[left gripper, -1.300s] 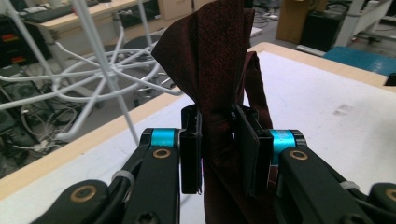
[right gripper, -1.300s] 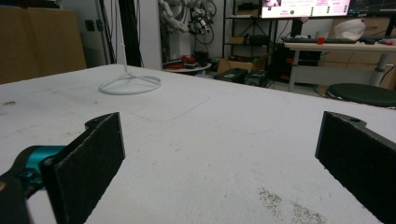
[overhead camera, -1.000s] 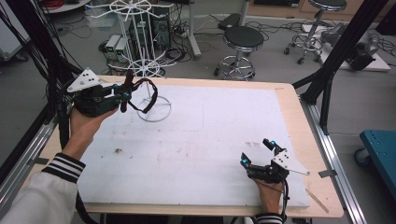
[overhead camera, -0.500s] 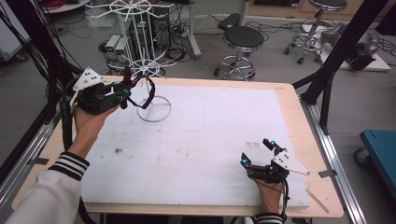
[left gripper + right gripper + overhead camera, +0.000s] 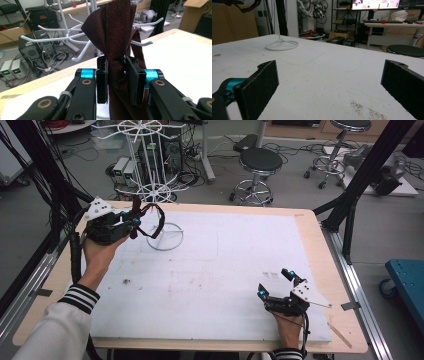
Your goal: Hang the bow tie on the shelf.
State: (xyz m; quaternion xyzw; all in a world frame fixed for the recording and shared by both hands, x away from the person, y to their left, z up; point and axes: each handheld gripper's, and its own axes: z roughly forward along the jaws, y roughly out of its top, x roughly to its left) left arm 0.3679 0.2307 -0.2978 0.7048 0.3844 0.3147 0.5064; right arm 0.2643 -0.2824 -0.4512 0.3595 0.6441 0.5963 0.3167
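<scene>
1. My left tongs (image 5: 116, 75) are clenched on a dark red necktie (image 5: 117, 30), raised off the counter (image 5: 310, 220) just beside the white wire rack (image 5: 145, 165).
2. From above, the necktie loops out of those tongs and hangs close to the rack's round base ring (image 5: 165, 237), which stands on the white mat (image 5: 220, 270).
3. The rack's hooked arms (image 5: 50, 40) spread out right behind the folded cloth; none carries it yet.
4. I judge the pick-up done, and hanging the necktie on a rack arm still left.
5. My right tongs (image 5: 276, 283) rest released and empty on the mat, well apart from the rack.
6. I can read no brand, label or writing on the necktie or rack.
</scene>
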